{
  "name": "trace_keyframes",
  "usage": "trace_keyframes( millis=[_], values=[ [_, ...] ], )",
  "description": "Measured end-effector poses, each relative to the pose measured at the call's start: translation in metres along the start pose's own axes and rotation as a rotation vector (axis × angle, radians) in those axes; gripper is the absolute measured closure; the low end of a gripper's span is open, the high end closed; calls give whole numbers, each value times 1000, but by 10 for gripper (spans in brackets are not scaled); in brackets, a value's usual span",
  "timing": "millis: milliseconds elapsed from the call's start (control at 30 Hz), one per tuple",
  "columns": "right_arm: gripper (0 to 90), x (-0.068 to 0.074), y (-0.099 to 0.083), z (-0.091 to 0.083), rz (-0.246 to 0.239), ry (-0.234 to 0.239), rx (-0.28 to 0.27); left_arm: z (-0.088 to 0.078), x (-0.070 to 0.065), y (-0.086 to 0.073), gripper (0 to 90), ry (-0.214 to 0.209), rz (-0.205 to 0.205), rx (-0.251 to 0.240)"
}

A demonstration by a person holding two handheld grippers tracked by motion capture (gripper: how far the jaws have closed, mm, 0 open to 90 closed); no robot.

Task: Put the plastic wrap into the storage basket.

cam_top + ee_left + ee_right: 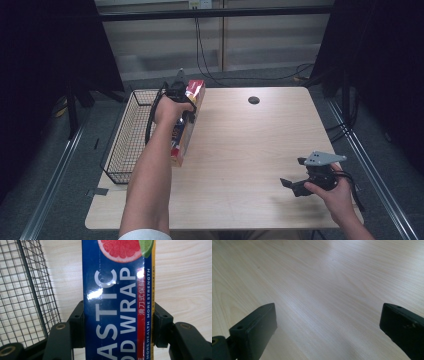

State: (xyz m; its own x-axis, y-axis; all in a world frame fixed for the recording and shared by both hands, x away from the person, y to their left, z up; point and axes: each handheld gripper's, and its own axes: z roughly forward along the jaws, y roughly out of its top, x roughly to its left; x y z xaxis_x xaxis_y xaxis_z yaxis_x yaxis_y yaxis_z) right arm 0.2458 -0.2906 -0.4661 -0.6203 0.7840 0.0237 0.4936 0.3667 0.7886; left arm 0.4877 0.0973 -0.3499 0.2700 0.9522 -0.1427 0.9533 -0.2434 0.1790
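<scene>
Nearest, at the lower right of the high view, one hand holds the right claw (pixel 295 175) low over the pale wooden surface (pixel 250 150), near its front right corner. One grey three-cornered plate sits on top of it, and a black cable trails off behind the hand. In the right gripper view its two black jaws stand wide apart, spread, with nothing but bare wood grain between them.

Farther in and to the left, one bare forearm reaches up from the bottom edge of the high view to the left claw (pixel 181 95), which pinches one long box of plastic wrap (pixel 187 125). The left gripper view shows the two jaws pressed against the two long sides of the box (pixel 117 302), whose blue face carries large white lettering, a red strip with small print, and one grapefruit slice and part of one lime at the top. In the high view the box is tilted, its far end raised in the claw and its near end low by the surface, just beside the basket.

One black wire basket (pixel 125 140) sits on the left edge of the surface, touching or nearly touching the box; I cannot tell which. Farthest, one small dark round hole (pixel 254 100) marks the surface near its back edge.
</scene>
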Motion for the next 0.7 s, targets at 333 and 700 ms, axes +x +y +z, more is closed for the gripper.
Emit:
trace_keyframes(
  millis=[333,700],
  values=[
    [8,0,0,0,-2,2,1,-15,8,-3,437,-5,-12,-6],
    [8,1,0,1,-2,4,2,-25,19,-10,436,-2,-35,-12]
  ],
)
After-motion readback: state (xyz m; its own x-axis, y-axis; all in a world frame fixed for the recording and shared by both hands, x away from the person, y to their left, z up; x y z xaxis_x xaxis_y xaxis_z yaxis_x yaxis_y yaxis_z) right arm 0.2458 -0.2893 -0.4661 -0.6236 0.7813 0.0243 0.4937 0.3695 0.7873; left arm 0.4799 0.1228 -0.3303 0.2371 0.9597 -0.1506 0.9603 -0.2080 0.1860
